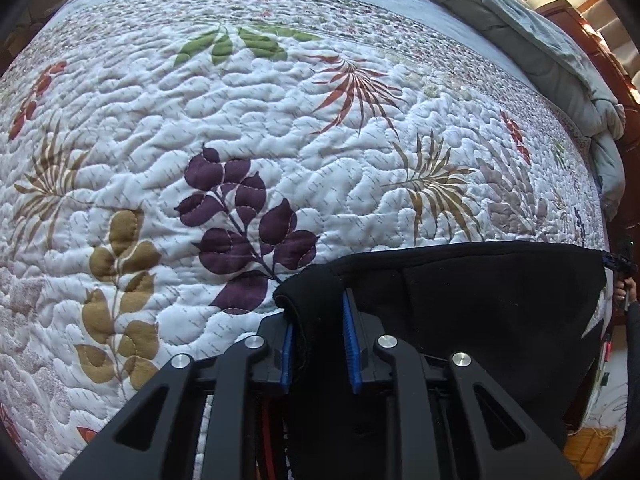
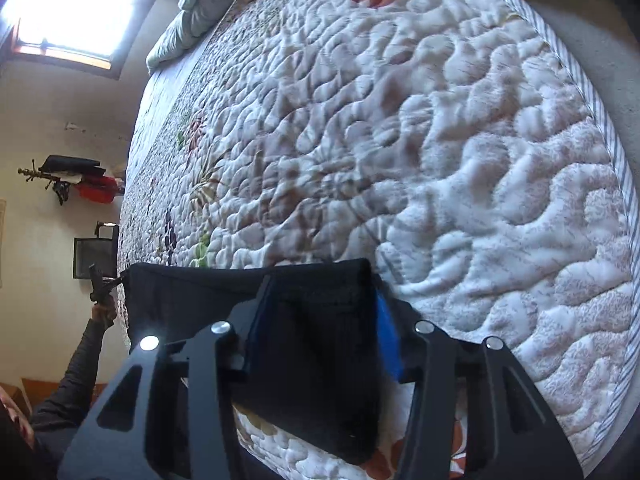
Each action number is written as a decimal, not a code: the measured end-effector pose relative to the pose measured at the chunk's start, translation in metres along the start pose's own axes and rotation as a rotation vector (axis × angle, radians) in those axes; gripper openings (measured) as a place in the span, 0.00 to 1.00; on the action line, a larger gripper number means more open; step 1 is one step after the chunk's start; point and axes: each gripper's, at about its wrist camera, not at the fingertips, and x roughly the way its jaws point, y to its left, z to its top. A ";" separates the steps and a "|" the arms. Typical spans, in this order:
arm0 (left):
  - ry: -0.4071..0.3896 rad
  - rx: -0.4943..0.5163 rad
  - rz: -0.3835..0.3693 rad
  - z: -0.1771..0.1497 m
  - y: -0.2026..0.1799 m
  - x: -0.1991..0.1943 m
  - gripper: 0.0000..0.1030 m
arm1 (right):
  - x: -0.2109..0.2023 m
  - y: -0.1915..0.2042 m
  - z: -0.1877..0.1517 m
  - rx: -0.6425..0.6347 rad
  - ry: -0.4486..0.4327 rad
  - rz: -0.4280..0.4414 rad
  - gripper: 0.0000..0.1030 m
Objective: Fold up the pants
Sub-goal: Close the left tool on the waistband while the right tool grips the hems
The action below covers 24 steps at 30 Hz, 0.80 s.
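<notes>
Two corners of the black pants (image 1: 472, 300) are pinched at once, one in each gripper, and the edge between them runs taut and straight, just above the near part of the bed. The cloth looks like a soft, thick knit or fleece, matte and lint-flecked; it should be light, limp and not slippery, so it will sag wherever it is not held. Taking hold at the corners, on the doubled hem, seems the right place, since a single layer would likely slide free.

The left gripper (image 1: 320, 344) has closed its blue ribbed pads on a rolled, folded-over corner, with fabric bunched between them and hanging below. The right gripper (image 2: 316, 320) has its jaws closed around a wider, flatter fold of the same cloth, the blue pad pressing at the outer edge; this grip looks less deep, and I would judge it the one more apt to slip.

Beneath lies a quilted bedspread (image 1: 280, 128), white, puffy with wavy stitching and printed with purple, tan, red and green leaves, edged by a striped border (image 2: 612, 184). A crumpled grey-green duvet (image 1: 552, 64) is piled at the far end. A dark sleeve (image 2: 76, 372) shows in the right wrist view.
</notes>
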 end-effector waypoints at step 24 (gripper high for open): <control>-0.240 0.064 -0.045 -0.053 -0.063 -0.136 0.11 | -0.081 0.075 -0.082 -0.062 -0.242 -0.248 0.06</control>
